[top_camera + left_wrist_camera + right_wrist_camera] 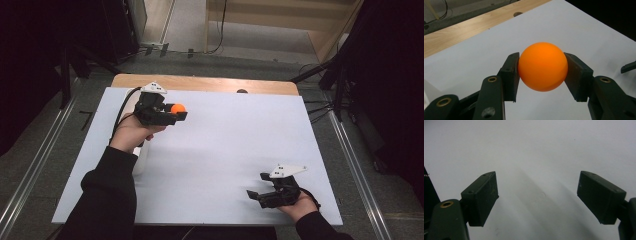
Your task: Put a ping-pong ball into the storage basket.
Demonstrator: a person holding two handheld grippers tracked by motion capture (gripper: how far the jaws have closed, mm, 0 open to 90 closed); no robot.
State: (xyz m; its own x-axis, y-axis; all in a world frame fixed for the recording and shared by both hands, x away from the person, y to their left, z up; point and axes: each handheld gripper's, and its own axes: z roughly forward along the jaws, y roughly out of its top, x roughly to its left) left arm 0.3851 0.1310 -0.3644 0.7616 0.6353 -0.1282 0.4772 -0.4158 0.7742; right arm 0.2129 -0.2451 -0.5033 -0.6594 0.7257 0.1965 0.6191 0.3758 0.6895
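Observation:
An orange ball [542, 66] sits clamped between the two black jaws of my left gripper [176, 112], held above the white table top [235, 145] at its far left; the ball [178, 108] shows as a small orange spot there. Near the front right corner my right gripper [256, 186] rests low over the table, its jaws wide apart with nothing between them. In the right gripper view the right gripper [537, 198] frames only bare white surface.
A wooden strip [205, 83] with a small dark hole [242, 91] runs along the table's far edge. A cable [121, 107] trails from the left gripper. Dark stands and floor rails flank the table on both sides.

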